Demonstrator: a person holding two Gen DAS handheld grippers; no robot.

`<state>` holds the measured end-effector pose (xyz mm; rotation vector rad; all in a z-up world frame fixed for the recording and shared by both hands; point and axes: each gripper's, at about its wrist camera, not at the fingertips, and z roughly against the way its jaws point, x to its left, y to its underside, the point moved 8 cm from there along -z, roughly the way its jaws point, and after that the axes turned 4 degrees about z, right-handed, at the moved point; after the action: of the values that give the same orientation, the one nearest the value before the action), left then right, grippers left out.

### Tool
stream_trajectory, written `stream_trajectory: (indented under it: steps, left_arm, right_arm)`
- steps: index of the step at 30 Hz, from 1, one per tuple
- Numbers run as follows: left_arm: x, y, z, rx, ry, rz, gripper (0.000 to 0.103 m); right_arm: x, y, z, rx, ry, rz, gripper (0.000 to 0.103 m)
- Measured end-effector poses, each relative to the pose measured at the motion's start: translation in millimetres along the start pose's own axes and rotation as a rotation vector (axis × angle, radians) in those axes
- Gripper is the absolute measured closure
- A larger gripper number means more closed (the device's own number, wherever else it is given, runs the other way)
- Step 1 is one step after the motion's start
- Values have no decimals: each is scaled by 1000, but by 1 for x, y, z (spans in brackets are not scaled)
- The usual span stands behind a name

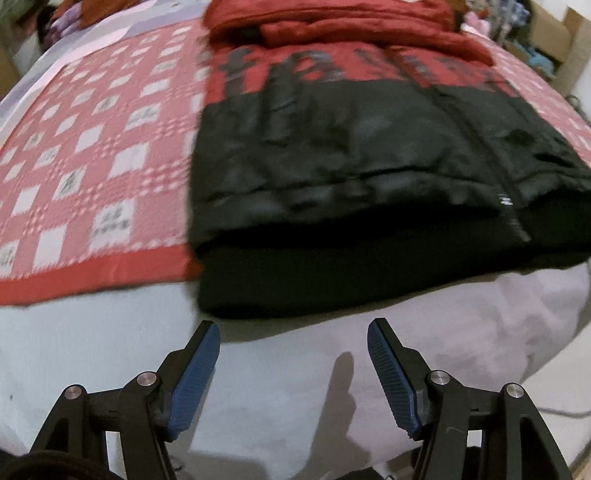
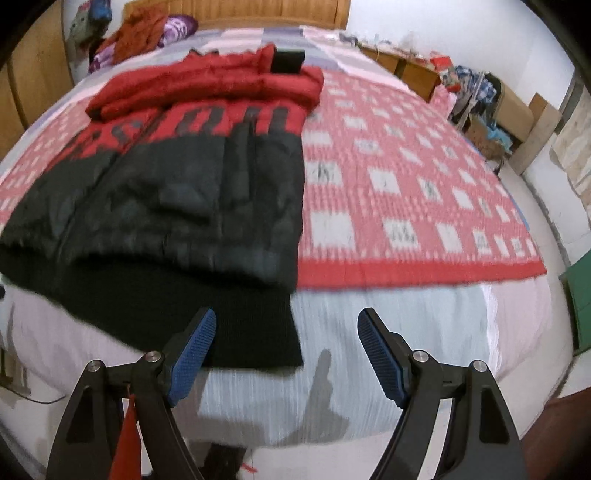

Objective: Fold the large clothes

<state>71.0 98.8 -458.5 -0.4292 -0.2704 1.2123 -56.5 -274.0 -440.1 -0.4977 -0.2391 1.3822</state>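
A large red and black padded jacket [image 1: 354,147] lies flat on the bed, black ribbed hem nearest me, red sleeves folded across its top. It also shows in the right wrist view [image 2: 177,192]. My left gripper [image 1: 293,332] is open and empty, just in front of the hem's left part. My right gripper [image 2: 286,321] is open and empty, its left fingertip [image 2: 203,325] over the hem's right corner.
A red and white checked blanket [image 2: 406,184] covers the bed, with a pale sheet [image 1: 110,350] along the near edge. Crumpled clothes [image 2: 140,33] lie by the wooden headboard. Cardboard boxes and clutter [image 2: 491,103] stand at the right of the bed.
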Motion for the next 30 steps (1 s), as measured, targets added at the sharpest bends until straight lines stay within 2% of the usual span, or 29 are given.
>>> stream_trajectory:
  steps: [5, 7, 10, 14, 16, 18, 20, 23, 26, 30]
  left_arm:
    - [22, -4, -4, -19, -94, -23, 33]
    - [30, -11, -7, -35, -156, -55, 33]
    - [33, -16, -11, -39, -164, -83, 33]
    - [28, -29, 6, -101, -131, -81, 33]
    - [28, -35, 9, -128, -147, -84, 33]
    - [30, -38, 5, -119, -162, -80, 33]
    - [27, -38, 4, -105, -140, -95, 33]
    - [11, -25, 6, -88, -126, -189, 33]
    - [4, -14, -4, -56, -166, -259, 33]
    - [13, -17, -18, -32, -207, -210, 33]
  right_arm:
    - [6, 17, -3, 39, -11, -12, 21]
    - [8, 17, -5, 42, -13, -5, 21]
    - [7, 14, -5, 36, -12, -6, 21]
    - [2, 11, -5, 30, -6, -12, 21]
    - [-1, 12, -6, 34, -2, -17, 21]
    - [-3, 13, -6, 38, -3, -26, 21]
    - [-3, 15, -6, 40, -5, -31, 21]
    - [-2, 16, -5, 37, -8, -26, 21]
    - [-5, 17, -5, 39, -9, -32, 21]
    - [-9, 17, -4, 33, -10, -49, 21]
